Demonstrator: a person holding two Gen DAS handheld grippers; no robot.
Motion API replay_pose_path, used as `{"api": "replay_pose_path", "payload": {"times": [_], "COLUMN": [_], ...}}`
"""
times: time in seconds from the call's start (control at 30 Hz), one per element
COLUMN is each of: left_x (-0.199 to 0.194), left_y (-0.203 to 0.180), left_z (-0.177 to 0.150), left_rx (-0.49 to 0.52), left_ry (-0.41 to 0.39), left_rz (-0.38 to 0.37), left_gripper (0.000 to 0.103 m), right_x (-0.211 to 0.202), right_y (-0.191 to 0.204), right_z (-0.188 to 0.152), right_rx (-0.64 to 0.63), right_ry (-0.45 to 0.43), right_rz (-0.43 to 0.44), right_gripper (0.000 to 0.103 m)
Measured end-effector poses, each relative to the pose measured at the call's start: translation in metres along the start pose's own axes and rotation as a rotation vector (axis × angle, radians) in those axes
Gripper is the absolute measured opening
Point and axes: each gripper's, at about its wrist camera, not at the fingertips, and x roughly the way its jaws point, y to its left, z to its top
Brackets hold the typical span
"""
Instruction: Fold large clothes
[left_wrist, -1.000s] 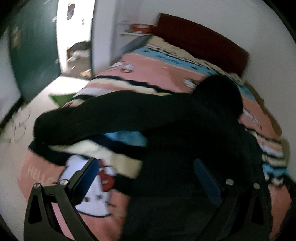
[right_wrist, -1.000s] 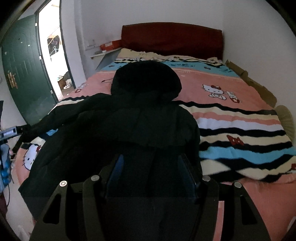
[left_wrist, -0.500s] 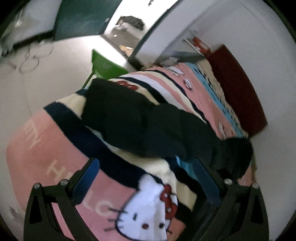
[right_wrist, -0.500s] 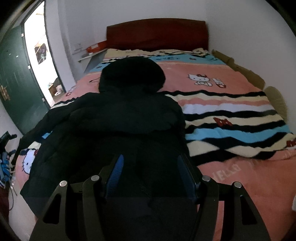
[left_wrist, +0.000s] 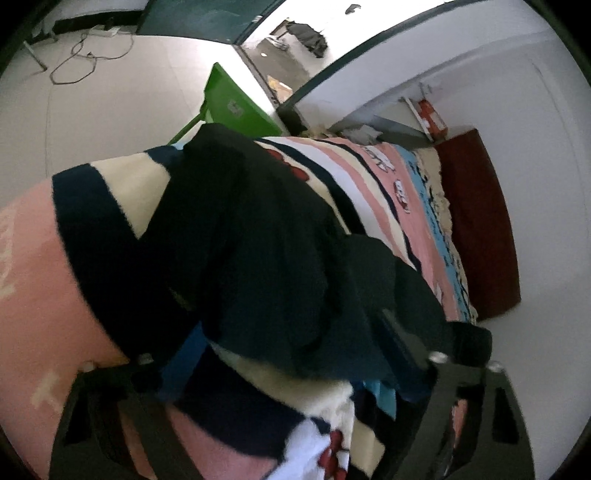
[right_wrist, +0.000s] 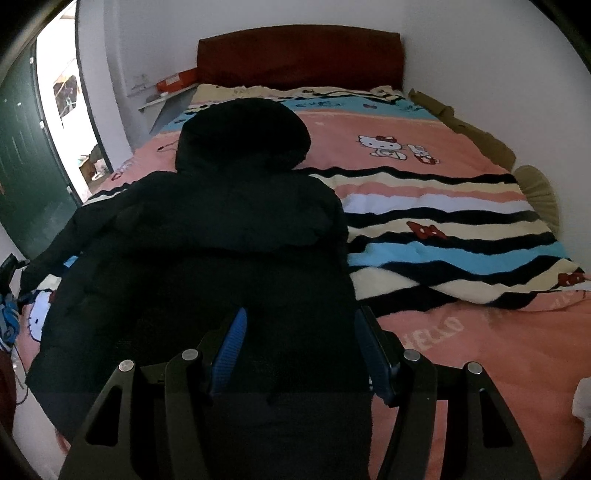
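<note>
**Jacket spread on the cartoon-cat blanket**

Bedroom holds a bed with red headboard (right_wrist: 299, 55), green door (right_wrist: 22, 177) ajar. Black hooded jacket (right_wrist: 221, 240) lies across the striped blanket (right_wrist: 461, 236). Left gripper (left_wrist: 295, 354), jaws just narrowing, straddles its sleeve (left_wrist: 258, 240); right gripper (right_wrist: 301, 350) clamps its hem.

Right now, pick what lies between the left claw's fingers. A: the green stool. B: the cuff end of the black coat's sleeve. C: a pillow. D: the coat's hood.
B: in the left wrist view the end of the black coat's sleeve sits between the fingers of the left claw, whose jaws have just been closing; the hood lies far up the bed.
</note>
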Motion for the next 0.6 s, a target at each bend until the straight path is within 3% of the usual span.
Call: {"api": "replay_pose_path", "payload": {"times": [0.03, 0.2, 0.37, 0.5, 0.6], "left_x": [0.003, 0.011, 0.011, 0.001, -0.012], "left_y": [0.002, 0.016, 0.012, -0.023, -0.051], "left_z": [0.002, 0.011, 0.012, 0.007, 0.004], "left_rx": [-0.011, -0.094, -0.087, 0.060, 0.149], "left_ry": [-0.006, -0.027, -0.046, -0.084, -0.106], "left_rz": [0.008, 0.000, 0.011, 0.084, 0.076], "left_gripper": [0.074, 0.036, 0.013, 0.007, 0.007], "right_x": [0.000, 0.002, 0.004, 0.005, 0.004], "right_y": [-0.001, -0.007, -0.010, -0.015, -0.019], "right_z": [0.000, -0.002, -0.004, -0.004, -0.005], "right_rx": [-0.004, 0.001, 0.012, 0.040, 0.056], "right_ry": [0.002, 0.010, 0.012, 0.008, -0.003], "right_rz": [-0.006, -0.023, -0.023, -0.009, -0.003], "right_gripper": [0.060, 0.060, 0.060, 0.061, 0.061]}}
